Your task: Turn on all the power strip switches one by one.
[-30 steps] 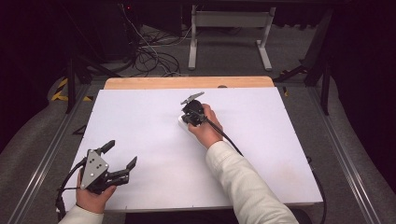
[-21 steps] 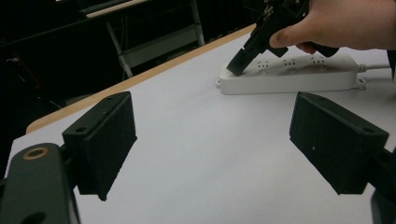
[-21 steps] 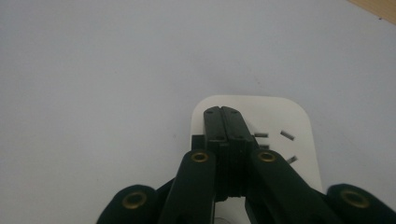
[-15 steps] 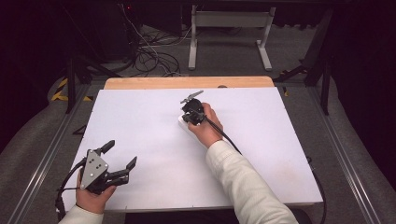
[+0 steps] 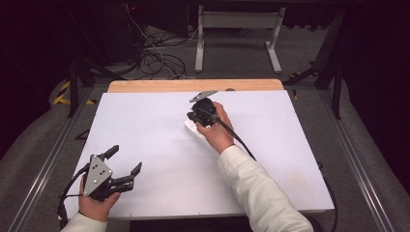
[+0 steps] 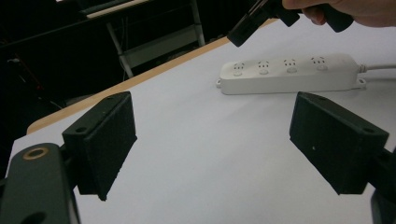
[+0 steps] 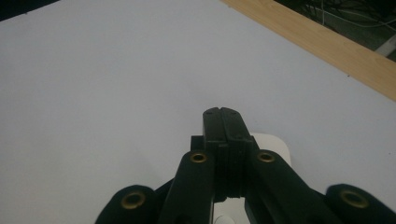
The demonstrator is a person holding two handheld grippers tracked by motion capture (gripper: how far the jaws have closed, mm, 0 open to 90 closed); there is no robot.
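A white power strip [image 6: 289,72] with several sockets lies on the white table top [image 5: 145,125]; its near end [image 5: 192,128] pokes out beside the person's right hand. My right gripper [image 5: 193,115] hovers just above that end with its jaws pressed together and nothing between them. In its own view the right gripper [image 7: 223,114] points over the strip's rounded end [image 7: 276,145]. My left gripper [image 5: 125,158] rests at the table's front left, jaws wide apart and empty, and the left gripper [image 6: 219,140] faces the strip from a distance.
A wooden strip [image 5: 193,85] borders the table's far edge. The right gripper's black cable [image 5: 237,137] trails back along the sleeve. Cables and a metal stand [image 5: 237,29] sit on the floor beyond the table.
The right hand has lifted its shut gripper a little above the power strip. The left gripper has stayed put.
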